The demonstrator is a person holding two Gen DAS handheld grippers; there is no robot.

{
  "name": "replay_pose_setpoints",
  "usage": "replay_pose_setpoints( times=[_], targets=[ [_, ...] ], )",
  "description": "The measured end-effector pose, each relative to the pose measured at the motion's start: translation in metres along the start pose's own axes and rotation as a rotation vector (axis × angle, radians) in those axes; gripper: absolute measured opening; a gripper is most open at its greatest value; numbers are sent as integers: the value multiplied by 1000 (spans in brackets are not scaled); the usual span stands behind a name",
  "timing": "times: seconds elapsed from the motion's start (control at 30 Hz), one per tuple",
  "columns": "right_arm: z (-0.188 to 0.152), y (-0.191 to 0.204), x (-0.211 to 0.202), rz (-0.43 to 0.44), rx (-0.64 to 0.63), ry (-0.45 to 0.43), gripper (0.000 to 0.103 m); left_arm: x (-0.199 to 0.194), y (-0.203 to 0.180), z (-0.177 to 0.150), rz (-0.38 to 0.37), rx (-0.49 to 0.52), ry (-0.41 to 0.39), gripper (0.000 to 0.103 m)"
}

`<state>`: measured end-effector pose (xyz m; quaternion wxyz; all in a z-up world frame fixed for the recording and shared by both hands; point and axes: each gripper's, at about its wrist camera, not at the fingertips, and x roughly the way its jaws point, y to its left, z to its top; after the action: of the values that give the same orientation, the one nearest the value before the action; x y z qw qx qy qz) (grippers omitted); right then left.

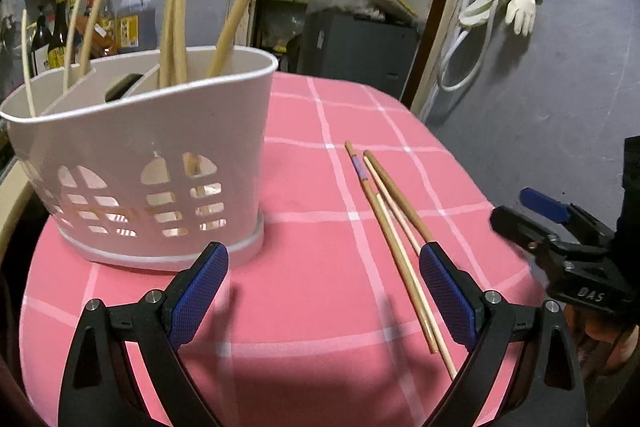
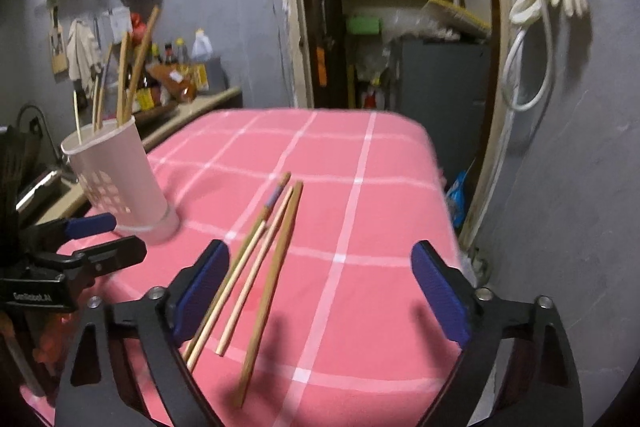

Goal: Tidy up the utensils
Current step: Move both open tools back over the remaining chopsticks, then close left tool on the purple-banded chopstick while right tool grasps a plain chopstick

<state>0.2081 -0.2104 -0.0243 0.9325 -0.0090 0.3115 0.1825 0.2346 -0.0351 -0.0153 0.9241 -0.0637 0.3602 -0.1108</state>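
Observation:
A white perforated utensil holder [image 1: 160, 163] stands at the table's left and holds several chopsticks [image 1: 180, 7]; it also shows in the right wrist view [image 2: 120, 183]. Several loose wooden chopsticks [image 1: 384, 223] lie side by side on the pink checked tablecloth [image 1: 320, 307]; the right wrist view shows them too [image 2: 264, 267]. My left gripper [image 1: 324, 291] is open and empty, just in front of the holder, with the chopsticks by its right finger. My right gripper [image 2: 320, 291] is open and empty, low over the near ends of the chopsticks.
The right gripper [image 1: 560, 239] shows at the right edge of the left wrist view; the left gripper [image 2: 84, 243] shows at the left of the right wrist view. A counter with bottles [image 2: 176, 75] runs behind the table. The table edge [image 2: 444, 187] drops off at right.

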Motion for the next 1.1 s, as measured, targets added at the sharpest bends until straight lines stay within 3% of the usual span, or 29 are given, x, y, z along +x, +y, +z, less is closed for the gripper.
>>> replay_pose_setpoints(
  times=[0.2, 0.4, 0.63, 0.8, 1.1],
  targets=[
    [0, 4, 34, 29, -34, 137, 65, 8, 2, -1, -5, -14, 35, 93],
    [1, 10, 60, 49, -78, 225, 55, 15, 4, 0, -8, -23, 60, 92],
    [4, 2, 68, 51, -62, 245, 41, 28, 0, 3, -38, -25, 110, 73],
    [5, -10, 67, 34, -43, 246, 25, 41, -4, 8, -72, -28, 142, 62],
    [4, -22, 62, 36, -19, 235, 19, 66, -11, 18, -62, -7, 191, 41]
  ],
)
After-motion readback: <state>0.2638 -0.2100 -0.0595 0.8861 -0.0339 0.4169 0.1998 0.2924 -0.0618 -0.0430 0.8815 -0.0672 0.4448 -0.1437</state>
